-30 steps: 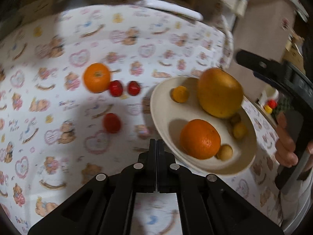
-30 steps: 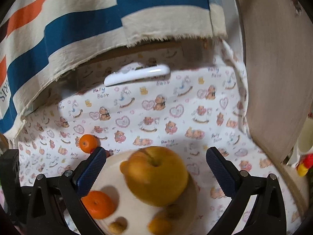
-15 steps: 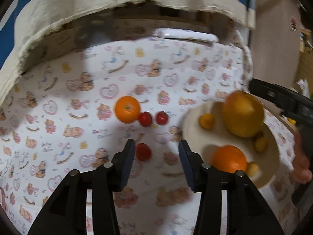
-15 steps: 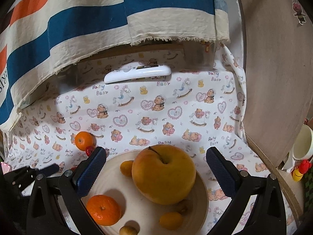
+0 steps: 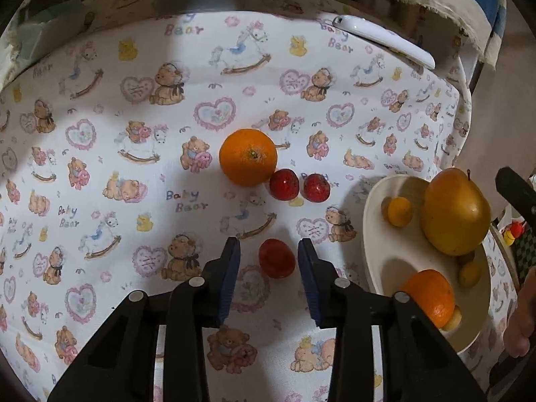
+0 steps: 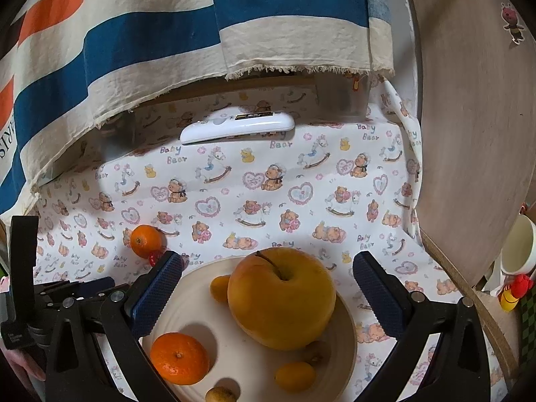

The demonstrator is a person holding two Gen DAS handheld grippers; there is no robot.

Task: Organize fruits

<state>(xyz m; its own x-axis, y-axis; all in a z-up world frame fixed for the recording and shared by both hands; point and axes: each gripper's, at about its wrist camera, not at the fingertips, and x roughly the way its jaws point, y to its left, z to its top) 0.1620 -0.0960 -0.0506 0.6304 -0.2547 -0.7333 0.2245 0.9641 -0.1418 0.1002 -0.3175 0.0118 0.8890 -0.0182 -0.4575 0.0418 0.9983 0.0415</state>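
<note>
On the bear-print cloth a small red fruit (image 5: 277, 258) lies between the fingers of my left gripper (image 5: 269, 251). Its jaws are closing, and the pads stand just clear of the fruit. Beyond it sit an orange (image 5: 248, 156) and two more red fruits (image 5: 284, 184) (image 5: 316, 187). The cream plate (image 5: 375, 234) at the right holds a large yellow apple (image 6: 281, 298), an orange (image 6: 179, 361) and small yellow fruits (image 6: 294, 377). My right gripper (image 6: 268, 261) hangs wide open over the plate, its fingers either side of the apple without touching it.
A white remote (image 6: 238, 127) lies at the back of the cloth under a hanging striped cloth (image 6: 167, 33). A round wooden board (image 6: 469, 134) stands at the right, with a white cup (image 6: 517, 248) beyond it. A hand (image 5: 521, 321) shows at the plate's right.
My left gripper was shut a second ago. It opened, swung left and forward from the plate's edge, and now straddles the nearest red fruit. The right gripper stayed over the plate.
</note>
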